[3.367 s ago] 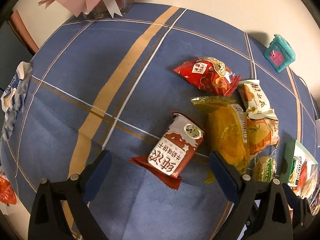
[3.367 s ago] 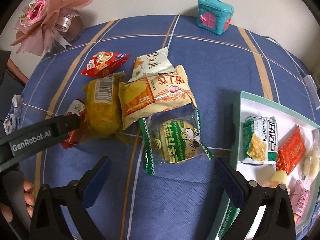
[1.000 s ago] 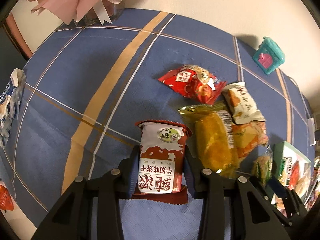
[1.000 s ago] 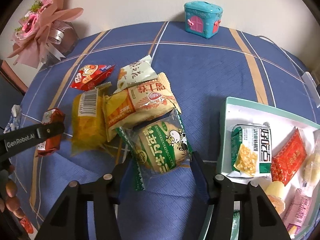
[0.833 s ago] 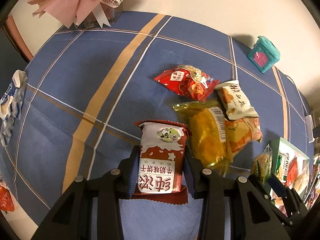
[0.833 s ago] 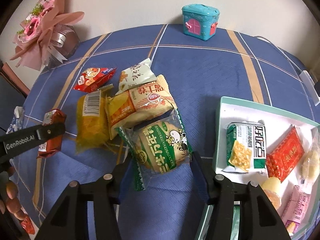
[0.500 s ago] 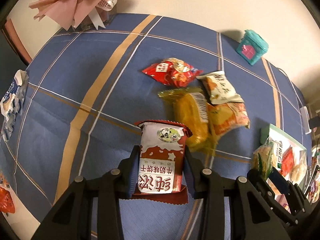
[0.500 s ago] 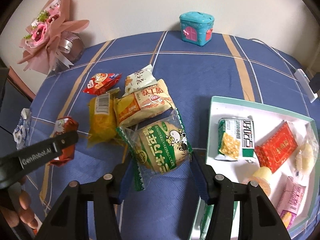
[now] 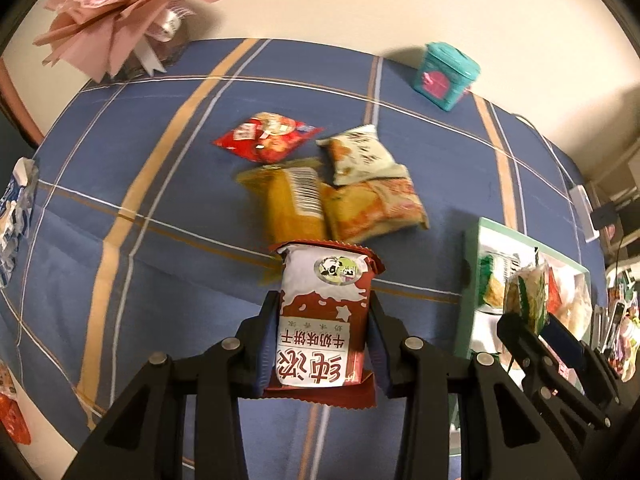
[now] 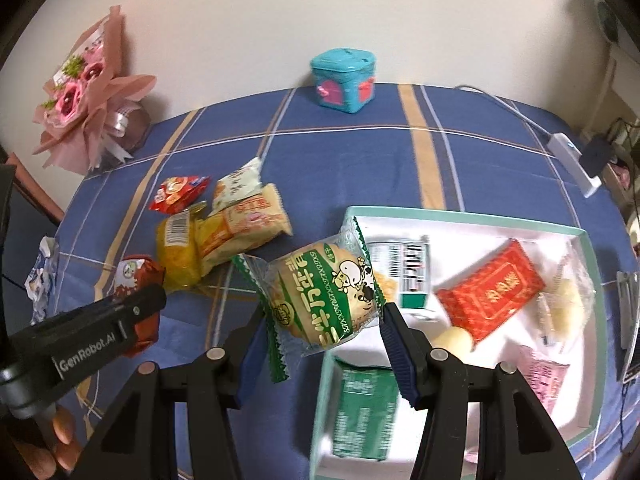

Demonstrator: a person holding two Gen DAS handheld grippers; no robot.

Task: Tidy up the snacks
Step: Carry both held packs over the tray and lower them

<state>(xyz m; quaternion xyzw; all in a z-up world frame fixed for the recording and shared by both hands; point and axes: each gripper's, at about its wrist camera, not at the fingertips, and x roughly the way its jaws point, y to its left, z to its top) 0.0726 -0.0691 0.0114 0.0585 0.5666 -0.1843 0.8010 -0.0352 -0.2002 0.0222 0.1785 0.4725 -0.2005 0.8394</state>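
Red-brown and white, the biscuit packet (image 9: pixel 324 320) sits clamped between the fingers of my left gripper (image 9: pixel 322 344), its sides pressed by both pads, lifted off the blue checked cloth of the desk (image 9: pixel 160 280). My right gripper (image 10: pixel 324 336) is closed on the green-and-clear cake wrapper (image 10: pixel 324 292), which hangs tilted over the near left corner of the white tray (image 10: pixel 472 216) with the mint-green rim.

Taking that tray as the landmark: inside it lie a green-and-white cracker pack (image 10: pixel 404 272) at its left side, a red packet (image 10: pixel 492 296) in the middle, a pale wrapped sweet (image 10: pixel 568 304) toward its right wall, a pink packet (image 10: pixel 544 376) near its front right, a small round yellowish piece (image 10: pixel 452 338) just in front of the red packet, and a green box (image 10: pixel 360 412) at its front left.

Left of the tray, well apart from it, four snacks stay bunched on the cloth: a yellow cake pack (image 9: pixel 292 204), an orange packet (image 9: pixel 372 208) touching it, a pale packet (image 9: pixel 360 156) partly over the orange one, and a red pouch (image 9: pixel 268 136) farthest from the tray.

Behind the tray, against the wall, stands a teal house-shaped box (image 10: pixel 344 80). Far left of it, a pink bouquet (image 10: pixel 84 108)
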